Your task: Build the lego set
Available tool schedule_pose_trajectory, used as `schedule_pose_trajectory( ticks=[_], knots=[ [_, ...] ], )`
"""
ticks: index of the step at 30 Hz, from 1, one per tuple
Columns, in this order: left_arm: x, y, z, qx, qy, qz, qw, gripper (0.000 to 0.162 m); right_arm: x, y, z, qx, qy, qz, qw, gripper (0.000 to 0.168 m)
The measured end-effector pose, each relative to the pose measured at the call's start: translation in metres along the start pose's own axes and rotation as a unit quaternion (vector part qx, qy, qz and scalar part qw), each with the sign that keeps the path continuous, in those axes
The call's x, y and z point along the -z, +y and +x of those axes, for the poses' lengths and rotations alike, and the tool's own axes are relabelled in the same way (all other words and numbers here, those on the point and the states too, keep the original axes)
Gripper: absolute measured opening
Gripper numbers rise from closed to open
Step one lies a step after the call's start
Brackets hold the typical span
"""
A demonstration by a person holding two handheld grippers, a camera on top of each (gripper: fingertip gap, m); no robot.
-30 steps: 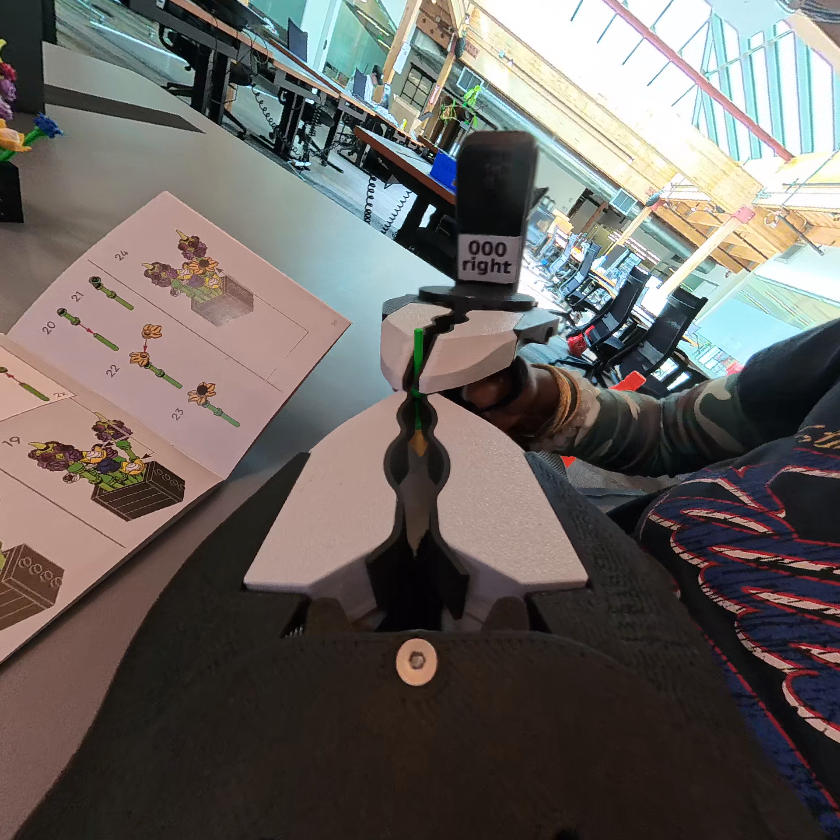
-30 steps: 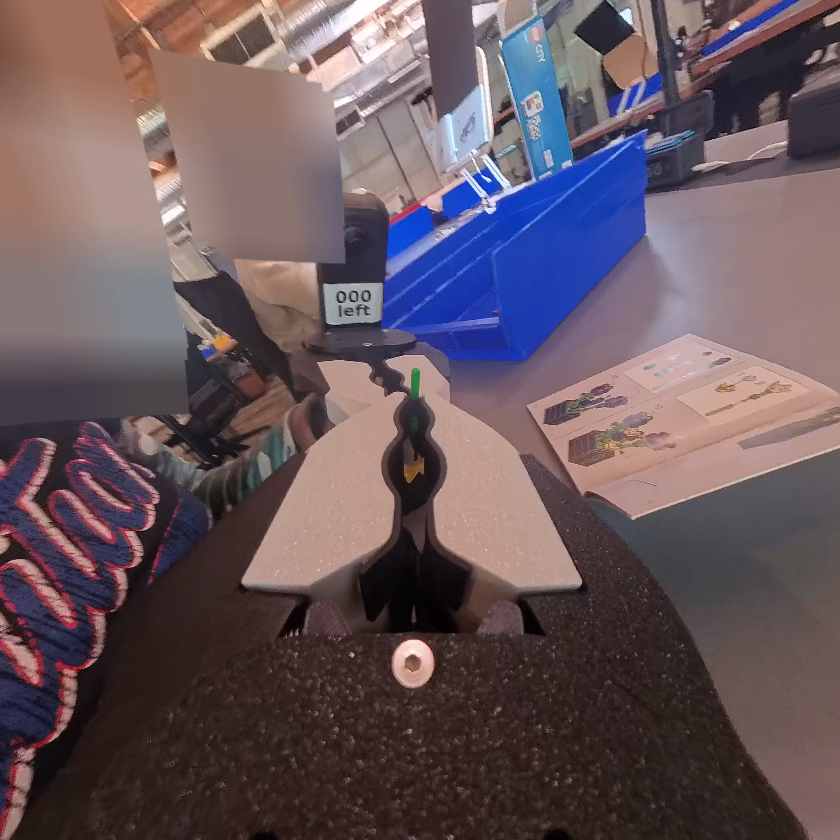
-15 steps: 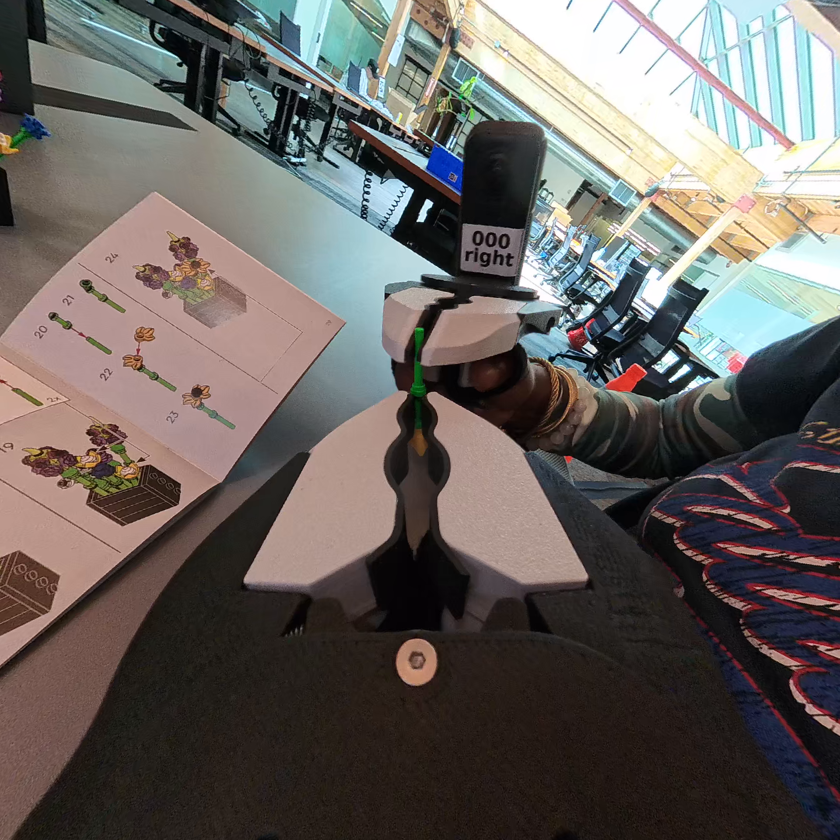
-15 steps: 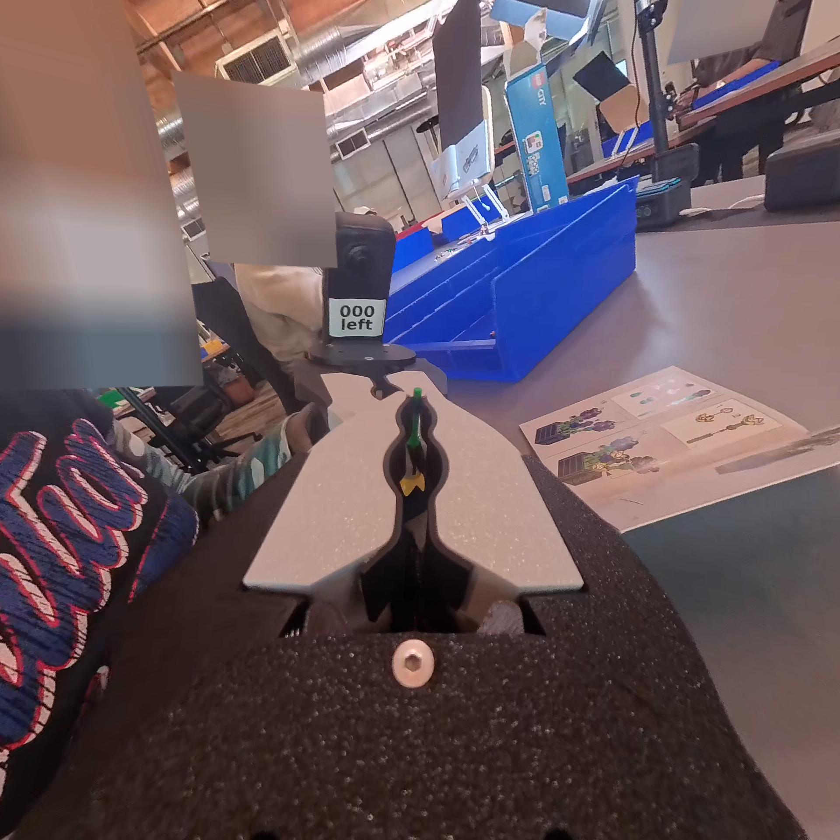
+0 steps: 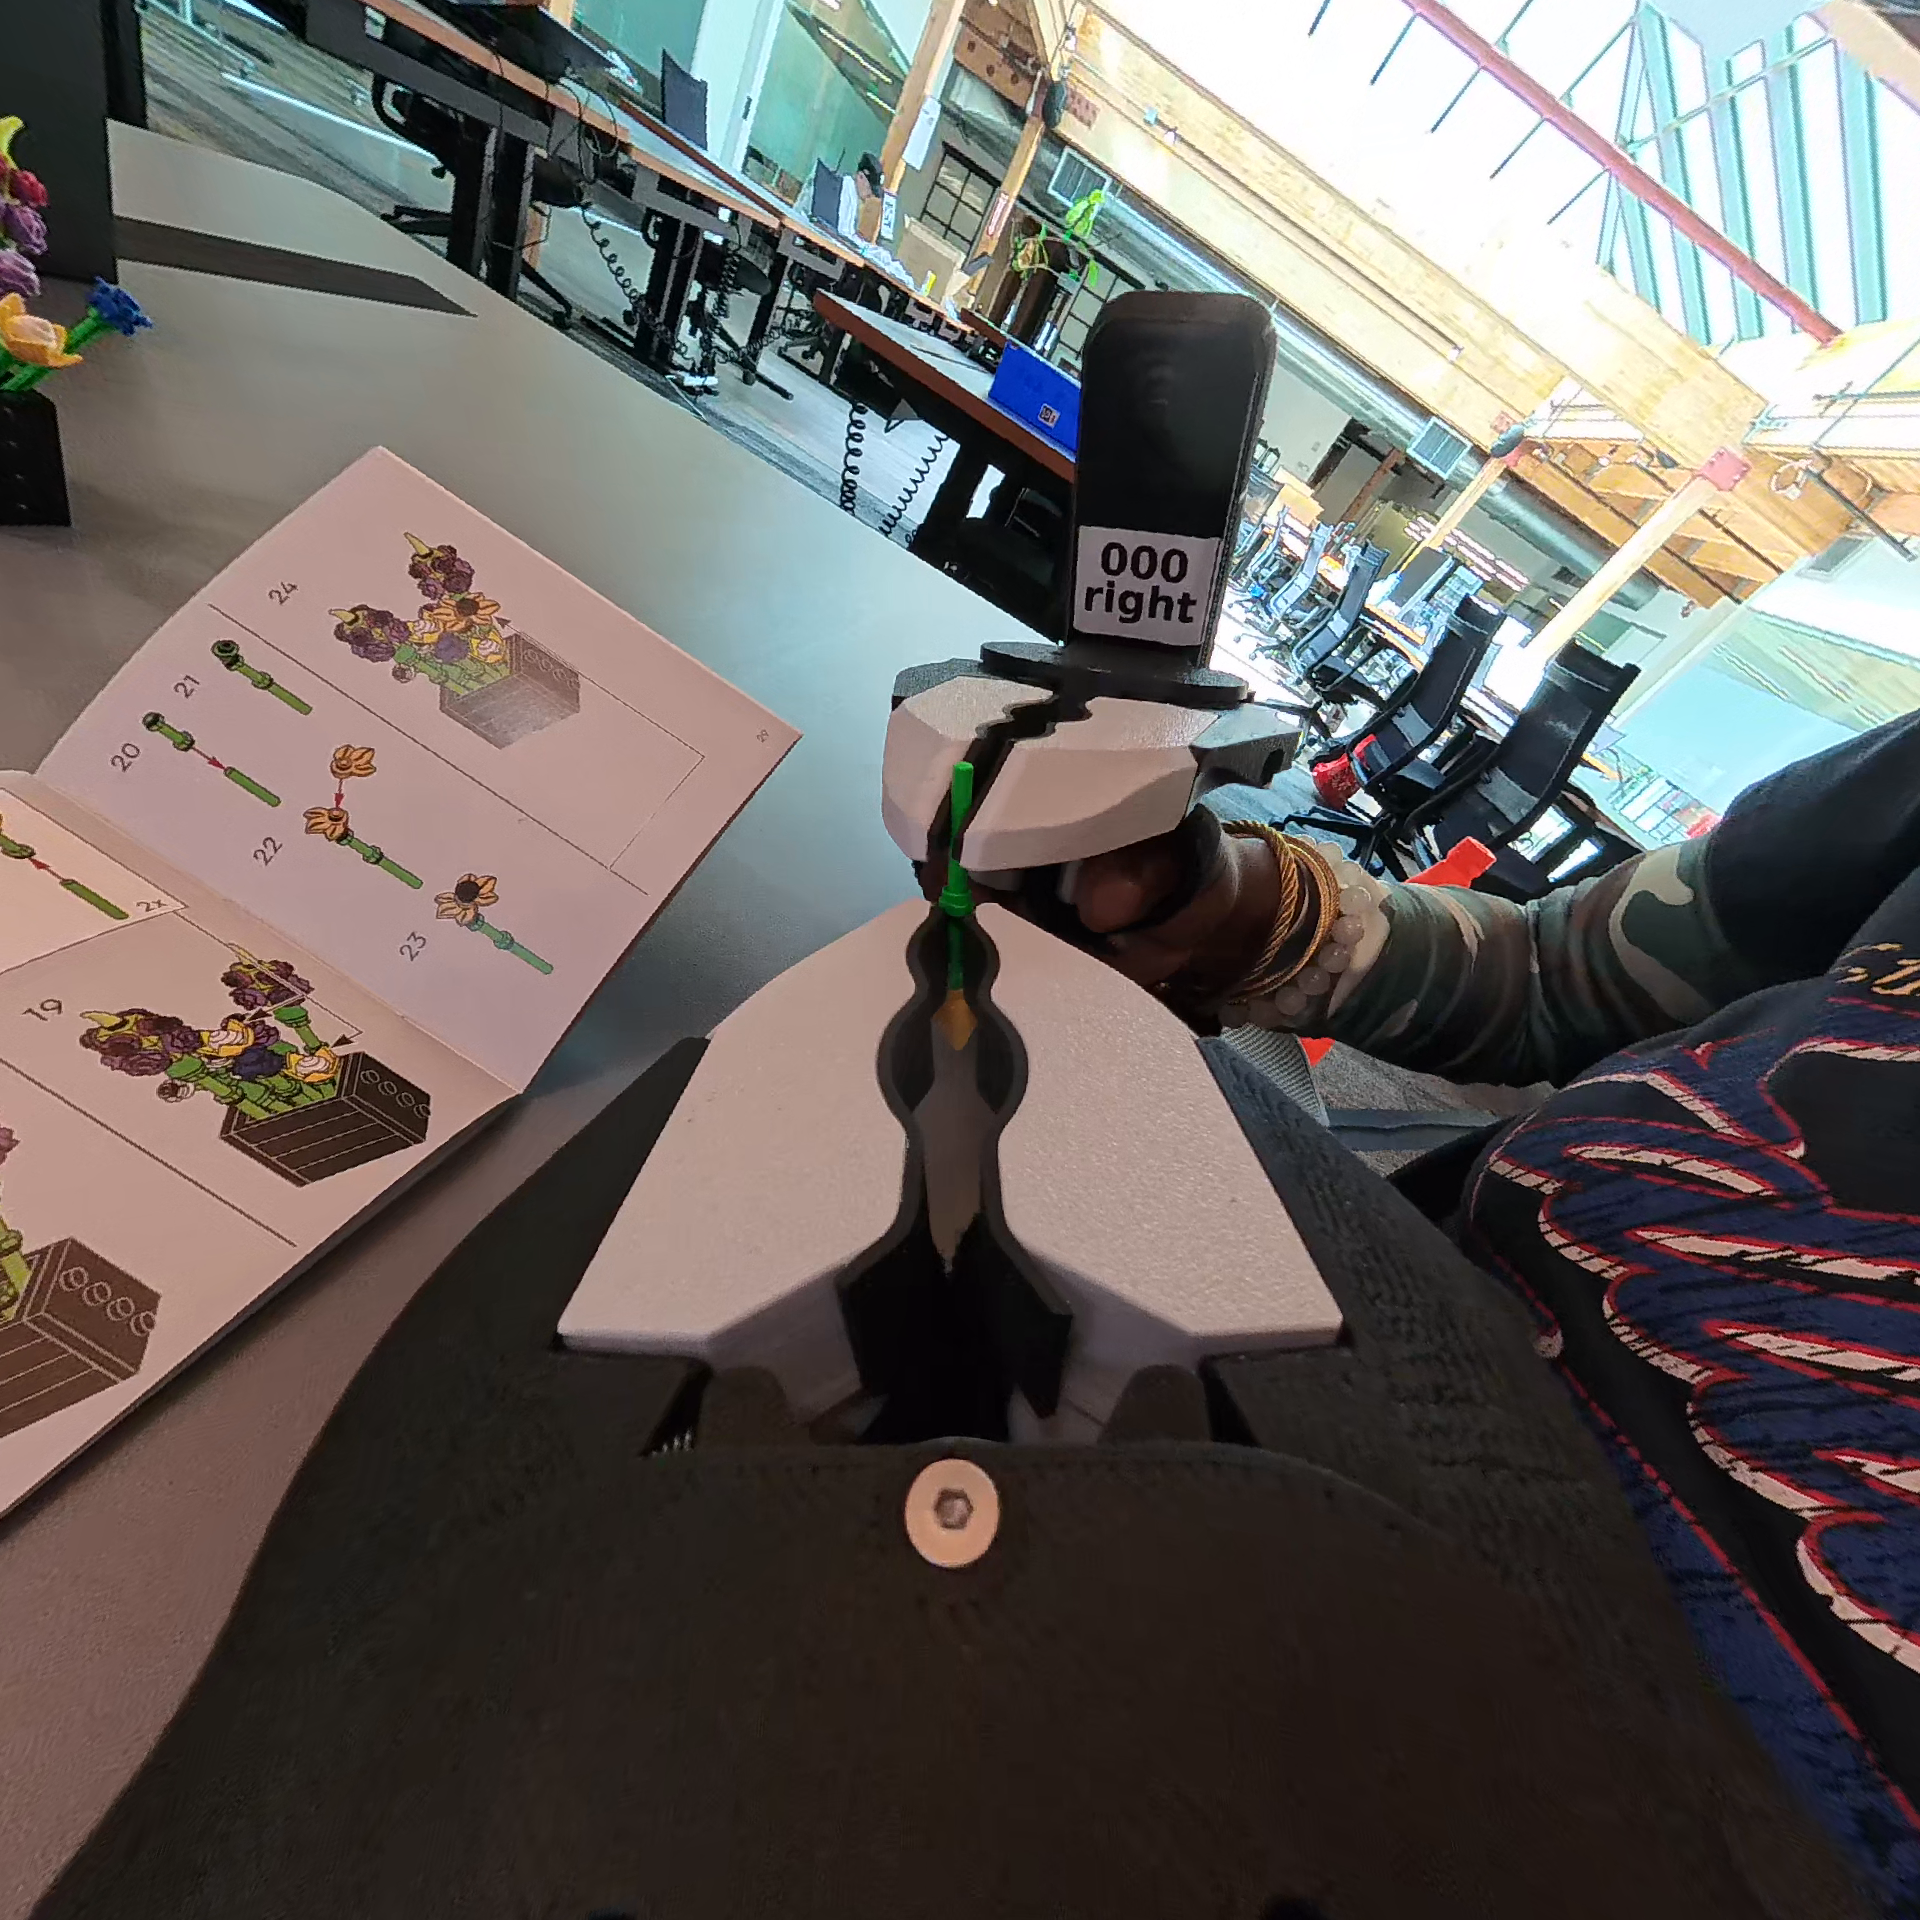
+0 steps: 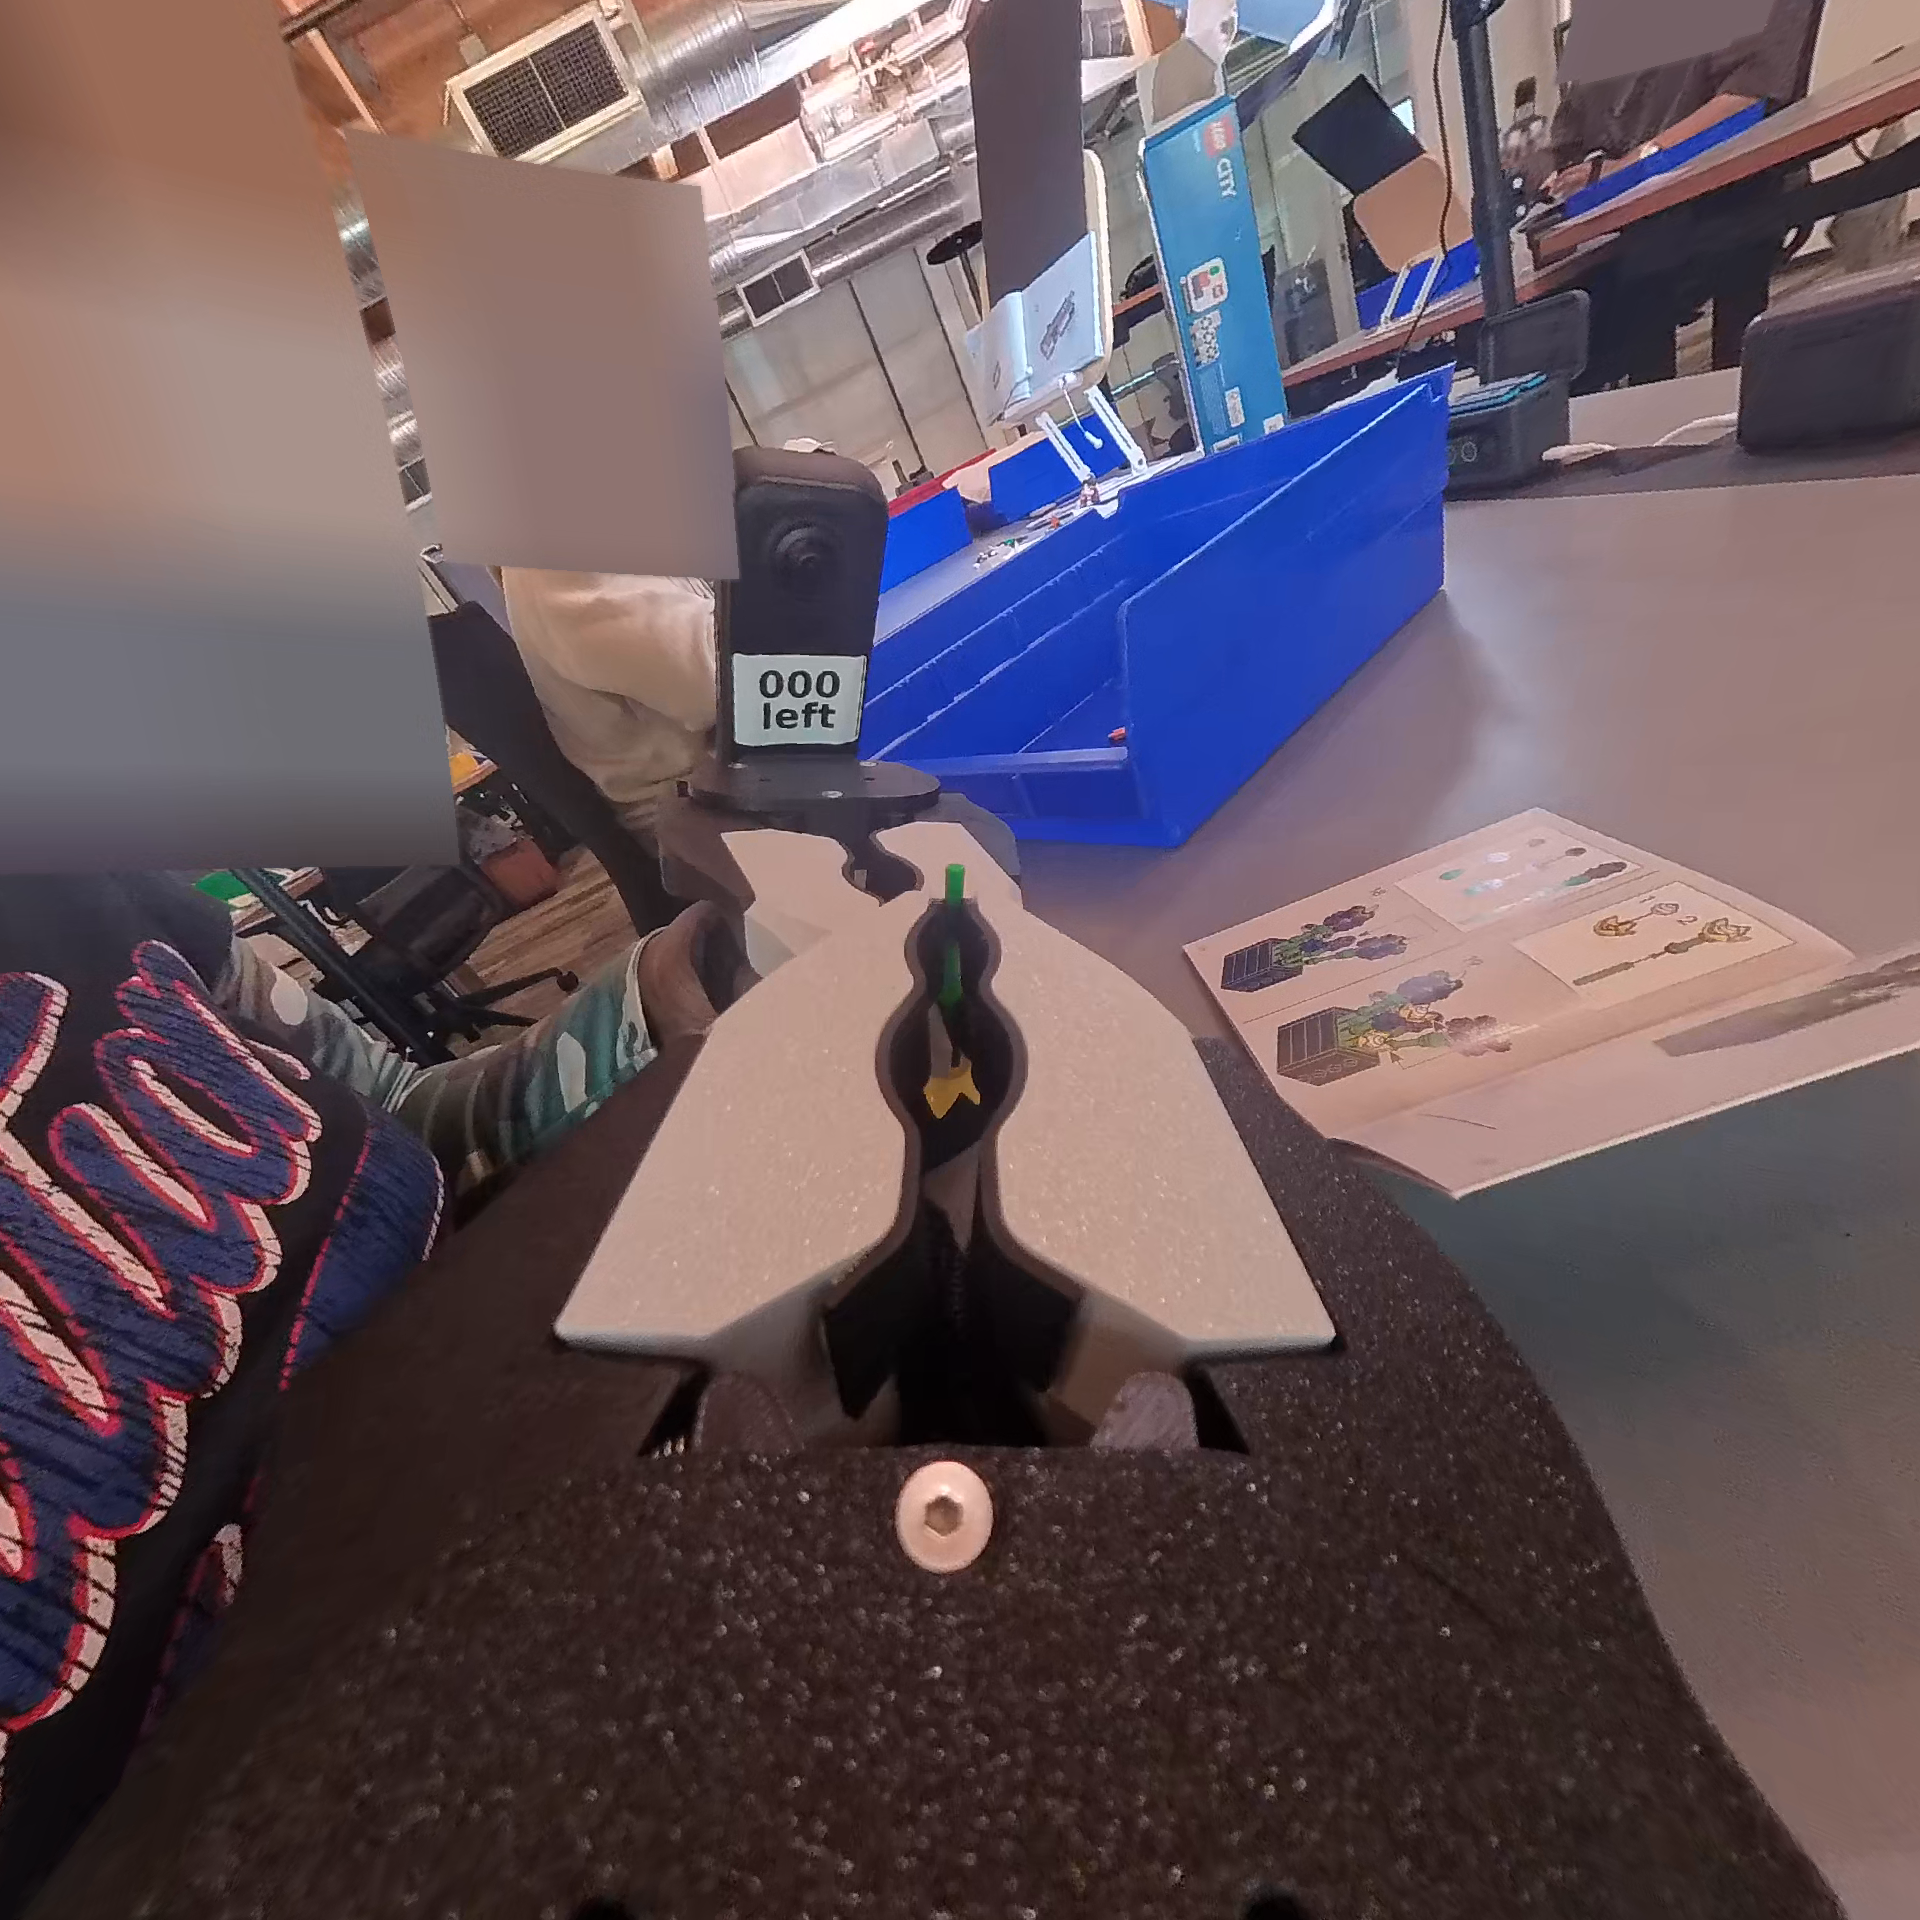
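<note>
- Left gripper (image 5: 951, 935) pinching the green stem (image 5: 954, 883) with yellow piece (image 5: 953, 1023), same as a second ago.
- Right gripper (image 6: 951, 940) also closed on this stem, raised slightly above the booklet (image 5: 343, 831); joining seems unfinished.

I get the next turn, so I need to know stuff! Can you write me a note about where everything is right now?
Left hand-held gripper: shut on a green stem with a yellow bit.
Right hand-held gripper: shut on a green stem too. Tips almost meet in mid-air; one stem or two, cannot tell.
Booklet: open on the table.
Pot: far left, some flowers in.
Left: probably finish this flower, then plant it.
</note>
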State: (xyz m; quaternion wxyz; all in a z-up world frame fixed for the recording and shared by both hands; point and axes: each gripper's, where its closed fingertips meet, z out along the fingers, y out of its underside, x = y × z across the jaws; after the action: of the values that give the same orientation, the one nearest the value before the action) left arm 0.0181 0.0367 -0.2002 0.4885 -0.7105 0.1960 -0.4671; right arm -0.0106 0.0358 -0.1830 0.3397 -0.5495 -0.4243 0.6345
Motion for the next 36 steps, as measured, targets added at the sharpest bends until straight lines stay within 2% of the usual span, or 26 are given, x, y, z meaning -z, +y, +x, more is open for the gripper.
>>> schedule_pose_trajectory(
  ticks=[12, 17, 20, 22, 26, 29, 36],
  knots=[
    [0.000, -0.001, 0.001, -0.004, 0.003, 0.000, 1.000, 0.000, -0.001, 0.002, -0.001, 0.005, -0.002, -0.007, 1.000, 0.004],
    [0.001, -0.008, 0.007, -0.008, 0.024, 0.022, 0.999, 0.003, 0.002, -0.012, -0.006, -0.037, -0.032, 0.049, 0.998, 0.003],
    [0.010, -0.020, 0.011, 0.007, 0.052, 0.069, 0.996, 0.030, 0.010, -0.037, -0.006, -0.071, -0.039, 0.136, 0.987, 0.003],
    [0.016, -0.027, 0.014, -0.001, 0.058, 0.097, 0.994, 0.036, 0.014, -0.051, -0.008, -0.094, -0.044, 0.188, 0.977, 0.003],
    [0.017, -0.038, 0.021, -0.075, 0.032, 0.137, 0.987, 0.037, 0.015, -0.068, -0.014, -0.156, -0.067, 0.269, 0.948, 0.003],
    [0.020, -0.050, 0.029, -0.144, -0.003, 0.189, 0.971, 0.036, 0.013, -0.070, -0.021, -0.176, -0.079, 0.301, 0.934, 0.003],
    [0.018, -0.051, 0.042, -0.169, -0.003, 0.198, 0.966, 0.018, 0.017, -0.057, -0.022, -0.190, -0.059, 0.324, 0.925, 0.003]
  ],
)
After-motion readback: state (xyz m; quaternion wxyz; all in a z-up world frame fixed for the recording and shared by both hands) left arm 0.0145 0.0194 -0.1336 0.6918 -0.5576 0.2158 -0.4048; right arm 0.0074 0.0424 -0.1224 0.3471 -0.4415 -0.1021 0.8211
